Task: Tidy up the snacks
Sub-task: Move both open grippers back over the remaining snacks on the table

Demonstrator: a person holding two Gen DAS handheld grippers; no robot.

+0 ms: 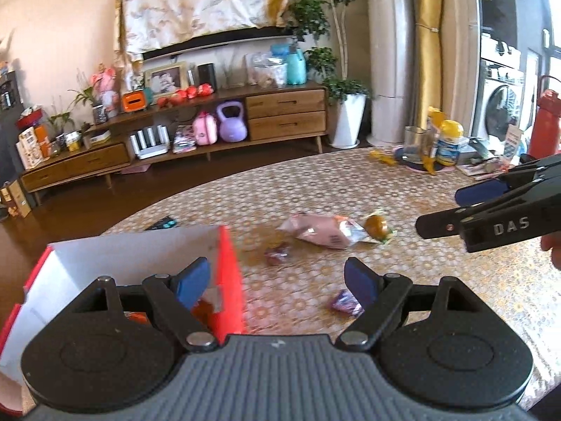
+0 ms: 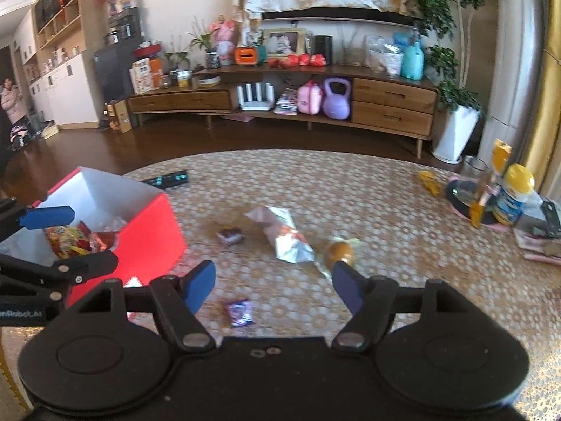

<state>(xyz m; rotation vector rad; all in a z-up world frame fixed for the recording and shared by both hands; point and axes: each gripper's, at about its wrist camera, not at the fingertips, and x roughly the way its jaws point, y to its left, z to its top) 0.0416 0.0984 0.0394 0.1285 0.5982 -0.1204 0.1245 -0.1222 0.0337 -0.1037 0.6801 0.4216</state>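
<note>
A red box with white inner walls stands at the left of the table and holds colourful snack packets. My left gripper is open and empty, its left pad over the red box; it also shows as the left gripper. On the cloth lie a pink-and-silver packet, a round orange wrapped snack and two small purple candies. My right gripper hangs open above the nearer candy, nothing between its pads. In the left wrist view the right gripper sits right of the pink packet.
A dark remote lies behind the box. At the far right stand a round tray, a glass and a yellow-lidded jar, with a yellow wrapper beside them. A wooden cabinet lines the far wall. A person stands far left.
</note>
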